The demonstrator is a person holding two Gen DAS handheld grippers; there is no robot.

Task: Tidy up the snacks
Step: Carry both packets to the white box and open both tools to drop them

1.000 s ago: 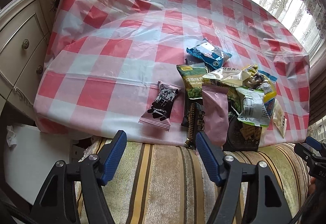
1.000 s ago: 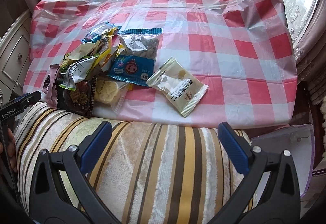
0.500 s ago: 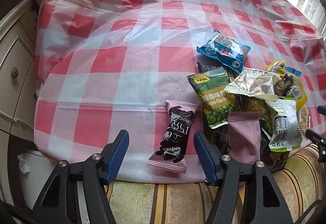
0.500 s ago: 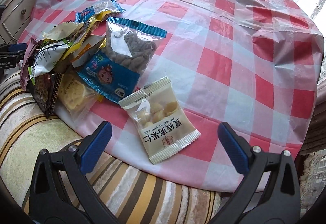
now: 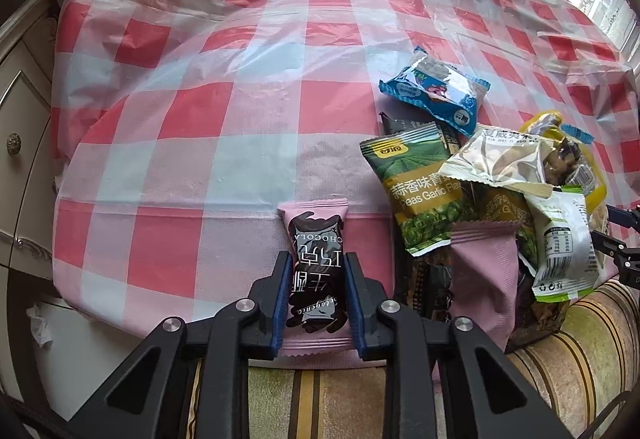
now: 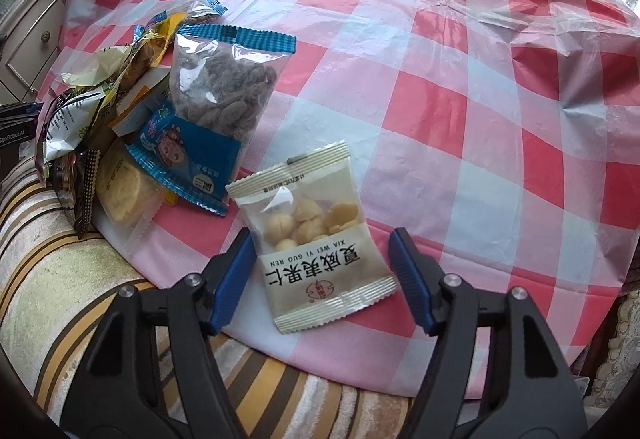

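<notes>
My left gripper [image 5: 316, 263] is shut on a pink and black chocolate packet [image 5: 316, 271] lying at the near edge of the red-checked table [image 5: 200, 111]. A heap of snack packets lies to its right: a green garlic peas bag [image 5: 416, 195], a plain pink packet [image 5: 484, 279] and a blue packet [image 5: 436, 93]. My right gripper [image 6: 322, 239] is open with its fingers either side of a cream macadamia nut packet [image 6: 316, 251]. A clear and blue bag of dark snacks [image 6: 212, 111] lies to its left beside the heap.
A striped cushion [image 6: 52, 279] lies along the table's near edge, also in the left wrist view [image 5: 560, 343]. A cream cabinet with drawers [image 5: 16, 143] stands at the left. Curtains and a window are behind the table.
Both grippers moved forward over the table edge. The left one closed on the chocolate packet. The right one narrowed around the nut packet but stays open.
</notes>
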